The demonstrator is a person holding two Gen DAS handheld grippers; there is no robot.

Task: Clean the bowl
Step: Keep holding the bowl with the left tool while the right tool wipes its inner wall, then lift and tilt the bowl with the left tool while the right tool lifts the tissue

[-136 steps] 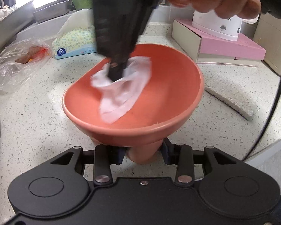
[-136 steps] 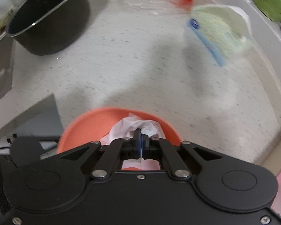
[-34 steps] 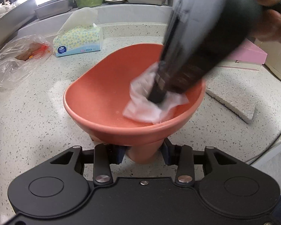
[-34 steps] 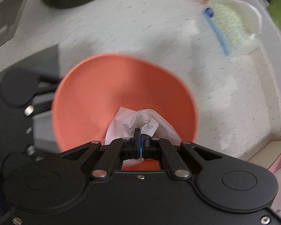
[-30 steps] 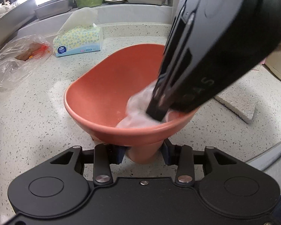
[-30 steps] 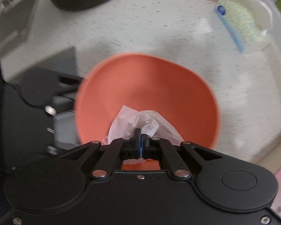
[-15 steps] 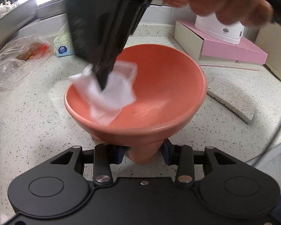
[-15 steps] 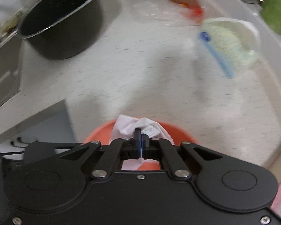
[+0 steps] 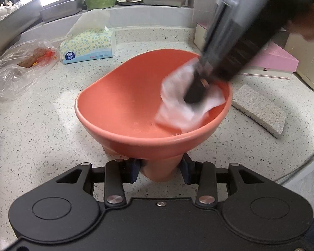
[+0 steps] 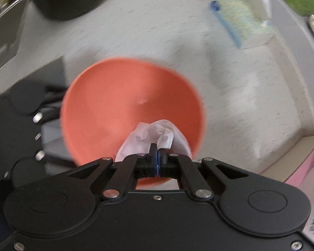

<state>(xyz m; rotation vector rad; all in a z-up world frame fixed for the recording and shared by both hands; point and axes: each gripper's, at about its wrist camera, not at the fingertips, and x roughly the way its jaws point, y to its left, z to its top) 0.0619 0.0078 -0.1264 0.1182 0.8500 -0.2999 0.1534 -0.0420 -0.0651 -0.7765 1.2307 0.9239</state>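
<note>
The left gripper (image 9: pixel 160 171) has its fingers clamped on either side of the foot of the salmon-pink bowl (image 9: pixel 123 96), which stands on the speckled countertop (image 9: pixel 37 125) directly ahead of them. The right gripper (image 10: pixel 157 156) has its fingers pinched together on a crumpled white tissue (image 10: pixel 155 136), pressed against the bowl's inner wall on its right side. Beyond the bowl sits a tissue box (image 9: pixel 88 46), with a sponge (image 9: pixel 259 113) to its right.
</note>
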